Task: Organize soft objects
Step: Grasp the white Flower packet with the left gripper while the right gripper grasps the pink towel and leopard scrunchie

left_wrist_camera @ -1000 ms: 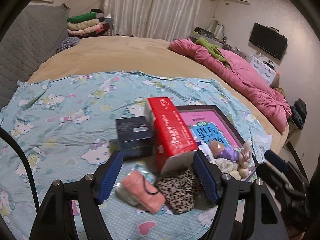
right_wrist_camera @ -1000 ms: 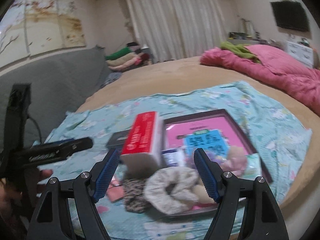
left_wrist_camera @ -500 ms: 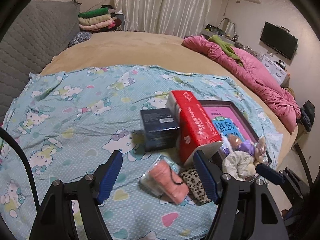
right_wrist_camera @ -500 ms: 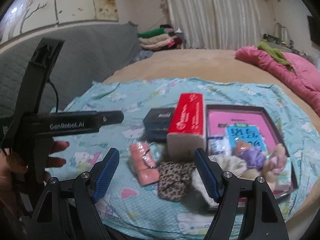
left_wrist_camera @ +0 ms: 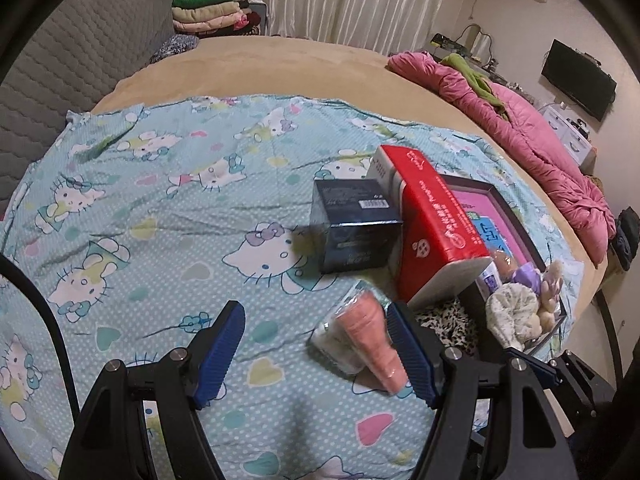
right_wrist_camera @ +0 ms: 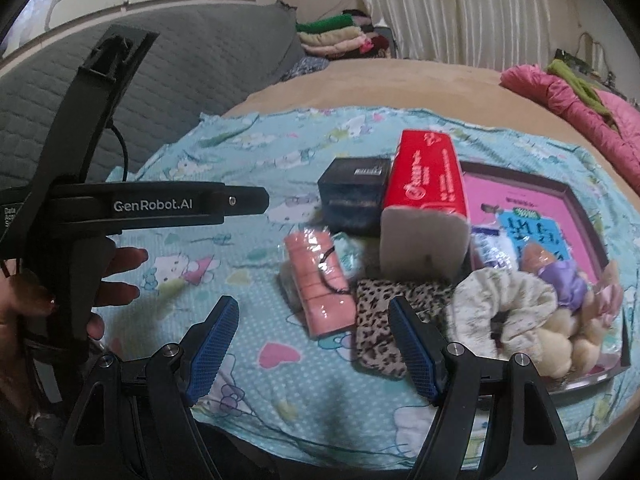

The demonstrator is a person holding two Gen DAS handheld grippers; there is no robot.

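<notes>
Two tools are in your hands and both stand spread with nothing between their blue pads: your left tool (left_wrist_camera: 316, 350) hangs over bare cloth, and your right tool (right_wrist_camera: 314, 346) hangs over the near edge of the blue cartoon-cat sheet (left_wrist_camera: 168, 208) that covers the near part of the bed (left_wrist_camera: 280, 64). In the right wrist view your left hand (right_wrist_camera: 100, 284) shows at the left edge, wrapped round the black handle of the left tool. On the sheet, the pink wrapped bundle (right_wrist_camera: 320, 284) lies in clear film with a thin black loop across it, just beside the leopard-print cloth (right_wrist_camera: 384, 320), whose near end is hidden behind the right tool's right finger. In the left wrist view that pink bundle (left_wrist_camera: 368, 336) sits just inside the left tool's right finger; whether the pad touches it you cannot tell. Behind them lies the red tissue pack (right_wrist_camera: 424, 200), its white end facing you, touching the dark box (right_wrist_camera: 352, 196) on its left. To the right, the dark-rimmed tray (right_wrist_camera: 576, 200) with a pink printed sheet inside holds the white floral scrunchie (right_wrist_camera: 504, 304), a purple scrunchie (right_wrist_camera: 564, 276) and a cream fluffy one (right_wrist_camera: 568, 336), all bunched at its near end. Far back, a pink quilt (left_wrist_camera: 552, 152) is heaped along the bed's right side
</notes>
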